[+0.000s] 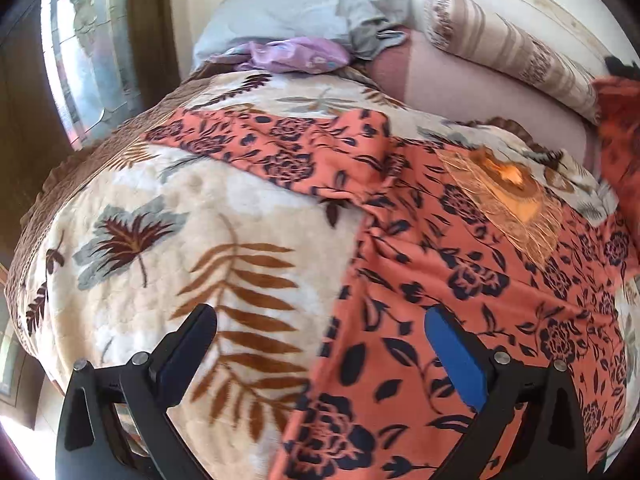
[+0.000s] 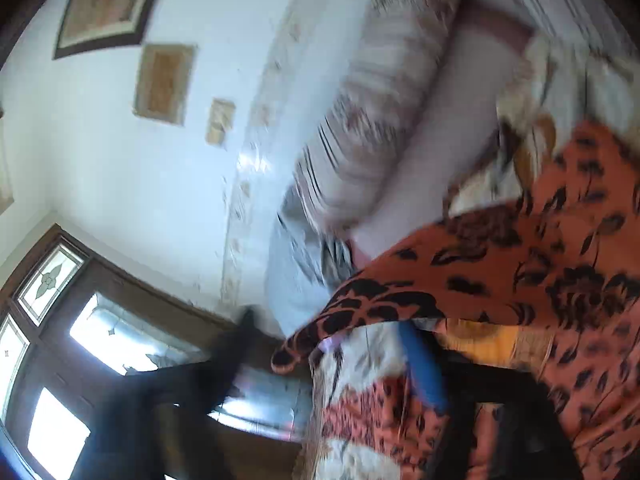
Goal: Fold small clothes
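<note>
My left gripper point(image 1: 320, 344) hangs with jaws spread wide over the orange floral garment point(image 1: 460, 280) on the bed's leaf-print blanket point(image 1: 160, 220); my right gripper point(image 2: 332, 344) also gapes, a garment flap draped across its blue finger.

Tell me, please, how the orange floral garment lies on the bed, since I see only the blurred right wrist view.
Observer: The orange floral garment lies spread on the leaf-patterned blanket, one sleeve stretched out to the left of the left wrist view.
Operator: Is the left gripper on it?
Observer: No; the left gripper hovers open above the garment's edge, nothing gripped.
Operator: Anything near the headboard?
Observer: A lilac cloth lies against a grey pillow.
</note>
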A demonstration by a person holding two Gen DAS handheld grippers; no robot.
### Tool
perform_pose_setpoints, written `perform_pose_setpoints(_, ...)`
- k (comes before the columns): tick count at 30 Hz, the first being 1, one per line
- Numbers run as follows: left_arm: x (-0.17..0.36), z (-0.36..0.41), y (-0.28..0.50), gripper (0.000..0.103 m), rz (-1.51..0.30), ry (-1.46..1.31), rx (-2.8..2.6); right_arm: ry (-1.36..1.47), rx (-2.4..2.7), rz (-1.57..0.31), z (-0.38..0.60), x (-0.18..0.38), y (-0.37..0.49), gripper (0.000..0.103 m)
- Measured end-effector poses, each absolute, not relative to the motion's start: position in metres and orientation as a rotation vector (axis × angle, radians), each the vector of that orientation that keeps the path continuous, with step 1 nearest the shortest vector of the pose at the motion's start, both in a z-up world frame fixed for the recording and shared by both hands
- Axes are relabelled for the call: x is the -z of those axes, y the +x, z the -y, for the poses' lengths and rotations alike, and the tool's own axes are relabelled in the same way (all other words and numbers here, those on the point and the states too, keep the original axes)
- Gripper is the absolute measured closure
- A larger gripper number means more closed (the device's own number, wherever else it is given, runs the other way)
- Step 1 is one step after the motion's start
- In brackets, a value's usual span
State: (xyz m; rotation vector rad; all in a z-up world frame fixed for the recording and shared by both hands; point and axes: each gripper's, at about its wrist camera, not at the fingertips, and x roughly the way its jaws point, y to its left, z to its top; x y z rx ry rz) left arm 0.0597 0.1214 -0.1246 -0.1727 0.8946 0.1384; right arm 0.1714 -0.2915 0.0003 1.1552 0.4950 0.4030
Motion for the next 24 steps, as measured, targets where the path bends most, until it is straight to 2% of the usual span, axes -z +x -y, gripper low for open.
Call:
perform_pose_setpoints(2,0.127,-0.132,0.062,0.0,-0.91,-0.181,-0.159,1.117,-0.414,-0.737,0.245,0.073,0.188,0.001)
perform_pose_setpoints(4,0.128,-0.137,0.065,0.0,-0.926,-0.188,-0.159,1.076,-0.359,-0.962,0.221,0.141,0.193,0.012)
perform_pose_setpoints(5,0.127,-0.136,0.068,0.0,-0.927,-0.188,-0.154,1.081,-0.336,-1.025,0.22,0.165,0.187,0.021)
perform_pose_setpoints(6,0.124,-0.135,0.071,0.0,-0.92,-0.189,-0.147,1.086,-0.317,-1.042,0.224,0.178,0.178,0.021)
perform_pose_setpoints(9,0.115,-0.123,0.086,0.0,-0.919,-0.23,-0.061,1.052,-0.273,-0.975,0.26,0.173,0.165,0.021)
perform_pose_setpoints(14,0.1,-0.073,0.141,0.0,-0.917,-0.481,0.248,0.848,-0.18,-0.856,0.328,0.121,0.134,0.019)
perform_pose_setpoints(20,0.142,-0.009,0.23,0.001,-1.1,-0.782,0.444,0.765,-0.147,-0.851,0.354,0.132,0.096,0.019)
perform_pose_setpoints(21,0.152,-0.001,0.241,0.003,-1.131,-0.797,0.433,0.765,-0.147,-0.849,0.358,0.134,0.091,0.019)
perform_pose_setpoints(24,0.18,0.015,0.261,0.017,-1.207,-0.754,0.364,0.772,-0.141,-0.843,0.369,0.139,0.081,0.019)
